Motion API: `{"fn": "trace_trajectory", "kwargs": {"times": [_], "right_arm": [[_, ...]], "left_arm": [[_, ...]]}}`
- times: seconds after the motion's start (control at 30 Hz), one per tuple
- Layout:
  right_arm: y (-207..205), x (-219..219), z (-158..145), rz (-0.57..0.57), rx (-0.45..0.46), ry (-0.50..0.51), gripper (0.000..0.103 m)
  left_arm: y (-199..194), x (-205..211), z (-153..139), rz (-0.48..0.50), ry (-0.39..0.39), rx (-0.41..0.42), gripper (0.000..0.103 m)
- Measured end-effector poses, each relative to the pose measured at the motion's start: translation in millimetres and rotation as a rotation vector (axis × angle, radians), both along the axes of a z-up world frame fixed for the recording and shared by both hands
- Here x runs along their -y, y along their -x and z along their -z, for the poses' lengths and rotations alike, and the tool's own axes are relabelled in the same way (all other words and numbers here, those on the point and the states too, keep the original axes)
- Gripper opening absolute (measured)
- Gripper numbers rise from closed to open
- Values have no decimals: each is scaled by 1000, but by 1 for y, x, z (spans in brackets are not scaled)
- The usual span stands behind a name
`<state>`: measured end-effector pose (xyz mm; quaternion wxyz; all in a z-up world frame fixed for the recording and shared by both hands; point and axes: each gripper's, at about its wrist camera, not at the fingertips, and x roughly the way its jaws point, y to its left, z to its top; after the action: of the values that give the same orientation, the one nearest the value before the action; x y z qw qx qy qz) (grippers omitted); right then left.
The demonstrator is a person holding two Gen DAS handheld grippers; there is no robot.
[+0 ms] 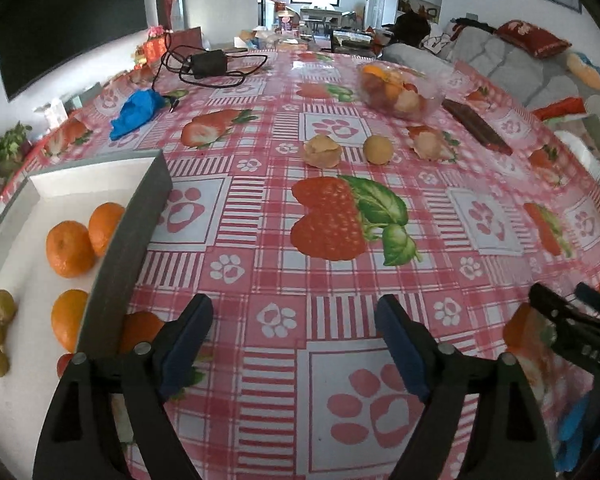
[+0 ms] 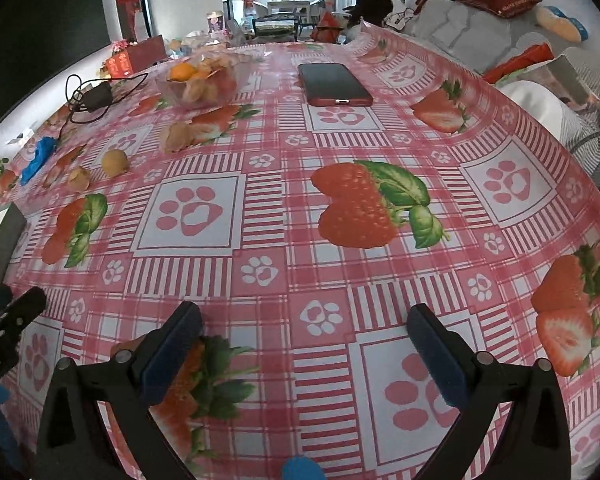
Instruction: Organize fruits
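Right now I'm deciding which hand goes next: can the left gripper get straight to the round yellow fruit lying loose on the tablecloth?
Probably yes. The left gripper is open and empty, and only bare tablecloth lies between it and the round yellow fruit.

I see a pink-and-white checked plastic tablecloth (image 2: 260, 216) printed with strawberries and paw prints. On it, far side, lies a dark smartphone in a red case (image 2: 334, 84) — flat, screen up. Towards the left edge sit a black power adapter with its coiled cable (image 1: 208, 65) and a crumpled blue glove (image 1: 137, 113). Behind — a grey sofa with a red cushion (image 1: 532, 38).
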<state>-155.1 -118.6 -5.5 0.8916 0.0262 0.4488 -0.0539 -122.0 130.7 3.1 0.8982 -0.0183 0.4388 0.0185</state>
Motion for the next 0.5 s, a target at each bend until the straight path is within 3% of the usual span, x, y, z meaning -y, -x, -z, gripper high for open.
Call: {"fn": "trace_trajectory", "kwargs": {"times": [0.1,0.5], "right_arm": [[2,0,0,-8,7,-6,103],[1,0,0,-2,6,-2,103]], "left_arm": [[-3,4,4,14,-2,-24,103],[-2,2,4,23,1,-23,103]]}}
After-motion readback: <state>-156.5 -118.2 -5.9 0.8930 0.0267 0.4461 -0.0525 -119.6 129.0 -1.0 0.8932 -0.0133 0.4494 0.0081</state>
